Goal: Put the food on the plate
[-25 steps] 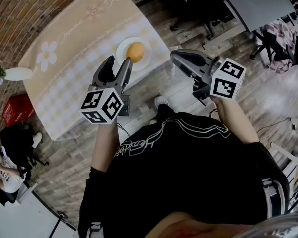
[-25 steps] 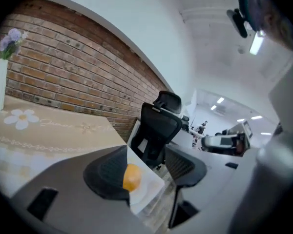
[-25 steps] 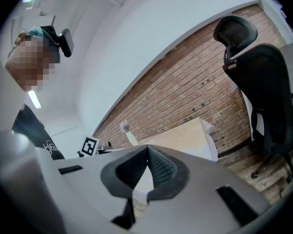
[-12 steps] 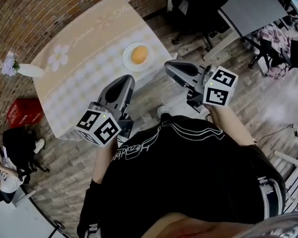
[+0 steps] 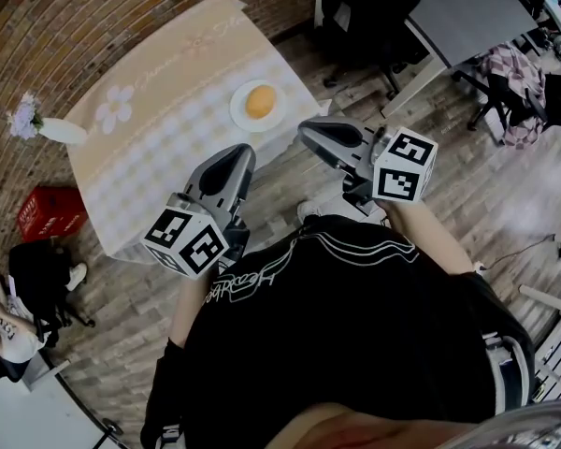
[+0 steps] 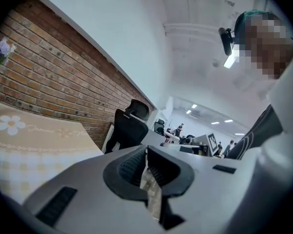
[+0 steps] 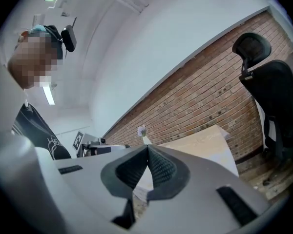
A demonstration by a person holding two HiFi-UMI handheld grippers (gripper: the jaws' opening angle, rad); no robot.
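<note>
On the plate (image 5: 237, 115), the orange food (image 5: 260, 102) looks indistinct.

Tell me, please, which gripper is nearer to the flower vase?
Left. The left gripper hangs by the table edge, on the side of the vase; the right gripper is farther, past the plate.

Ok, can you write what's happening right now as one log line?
food: round orange food on white round plate | left gripper: fingers shut, empty | right gripper: fingers shut, empty | task: looks done

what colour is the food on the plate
Orange-yellow. The food on the white plate shows best in the head view.
</note>
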